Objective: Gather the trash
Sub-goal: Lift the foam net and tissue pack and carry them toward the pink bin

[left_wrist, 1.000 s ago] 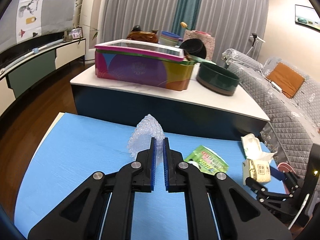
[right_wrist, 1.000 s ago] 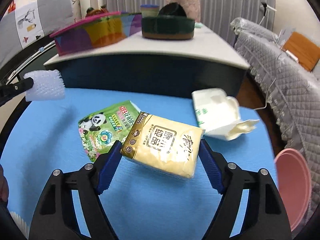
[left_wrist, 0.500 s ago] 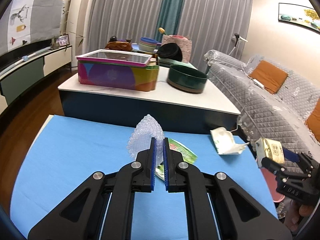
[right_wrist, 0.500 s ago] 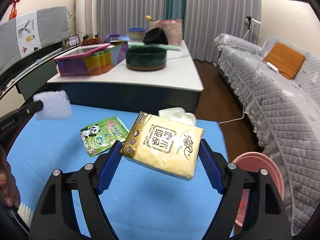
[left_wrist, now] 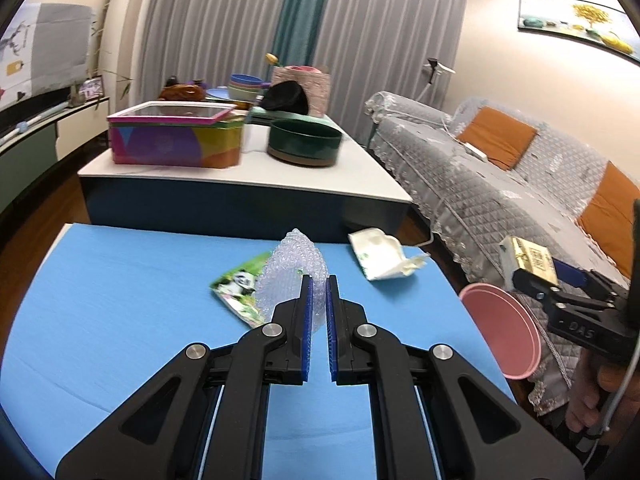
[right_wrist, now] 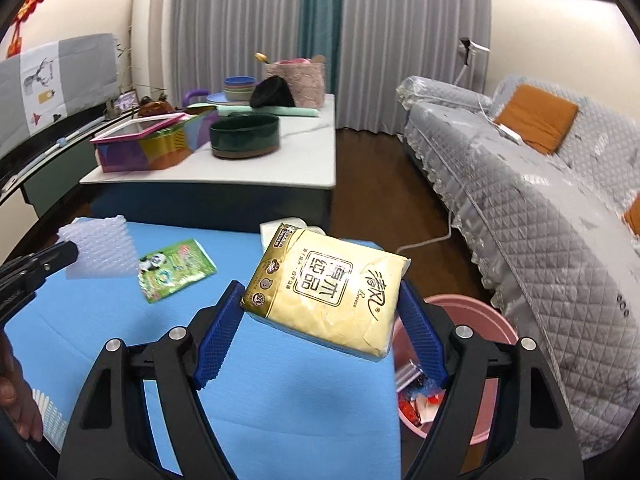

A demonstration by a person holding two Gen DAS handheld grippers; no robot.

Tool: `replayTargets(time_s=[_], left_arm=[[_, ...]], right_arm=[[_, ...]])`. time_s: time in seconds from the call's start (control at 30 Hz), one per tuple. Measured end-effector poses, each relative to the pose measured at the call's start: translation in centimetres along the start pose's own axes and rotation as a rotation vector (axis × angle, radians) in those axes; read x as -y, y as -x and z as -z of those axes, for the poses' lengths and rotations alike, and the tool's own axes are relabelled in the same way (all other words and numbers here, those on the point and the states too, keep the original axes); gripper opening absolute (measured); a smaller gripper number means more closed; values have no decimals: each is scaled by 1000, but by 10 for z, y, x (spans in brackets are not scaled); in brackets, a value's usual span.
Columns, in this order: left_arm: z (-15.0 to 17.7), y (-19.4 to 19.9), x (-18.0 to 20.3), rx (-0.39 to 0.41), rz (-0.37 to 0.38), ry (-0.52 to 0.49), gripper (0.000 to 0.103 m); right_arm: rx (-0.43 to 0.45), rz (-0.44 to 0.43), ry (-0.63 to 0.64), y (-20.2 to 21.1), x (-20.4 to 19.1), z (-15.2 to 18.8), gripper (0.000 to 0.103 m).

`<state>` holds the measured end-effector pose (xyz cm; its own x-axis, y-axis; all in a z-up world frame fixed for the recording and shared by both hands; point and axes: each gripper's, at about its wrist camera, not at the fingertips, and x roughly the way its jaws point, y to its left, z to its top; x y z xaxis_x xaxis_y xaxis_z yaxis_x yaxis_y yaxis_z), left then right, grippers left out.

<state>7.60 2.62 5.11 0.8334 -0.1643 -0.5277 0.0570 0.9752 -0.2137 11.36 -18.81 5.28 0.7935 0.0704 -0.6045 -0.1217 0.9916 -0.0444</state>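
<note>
Crosswise between the blue pads of the right hand-held gripper (right_wrist: 320,320) sits one yellow tissue pack (right_wrist: 328,292), its long axis running from pad to pad and tilted, the left end higher than the right. The pads stand wide apart and press on the pack's two short ends, holding it in the air just above and beside the pink bin (right_wrist: 472,360). That bin stands on the floor at the right edge of the blue surface (right_wrist: 280,420), and some scraps show inside it.

The left hand-held gripper (left_wrist: 316,308) has its pads nearly together, pinching one piece of clear bubble wrap (left_wrist: 292,268). The wrap stands up from the pads, its long axis pointing upward and away from the gripper, held above the surface and well to the left of the bin.

Two pieces lie on the surface: one green panda packet (left_wrist: 240,292), flat, its long axis slanting, farther from the bin, and one crumpled white wrapper (left_wrist: 380,256) at the far edge, nearer the bin. So four pieces of trash in all, one bin, two grippers.
</note>
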Motion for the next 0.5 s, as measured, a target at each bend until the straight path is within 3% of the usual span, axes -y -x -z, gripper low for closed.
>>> replayTargets(time_s=[0.5], left_arm=[[17, -20, 64, -40, 71, -86, 6]], right_arm=[[21, 76, -69, 4, 65, 17, 76]])
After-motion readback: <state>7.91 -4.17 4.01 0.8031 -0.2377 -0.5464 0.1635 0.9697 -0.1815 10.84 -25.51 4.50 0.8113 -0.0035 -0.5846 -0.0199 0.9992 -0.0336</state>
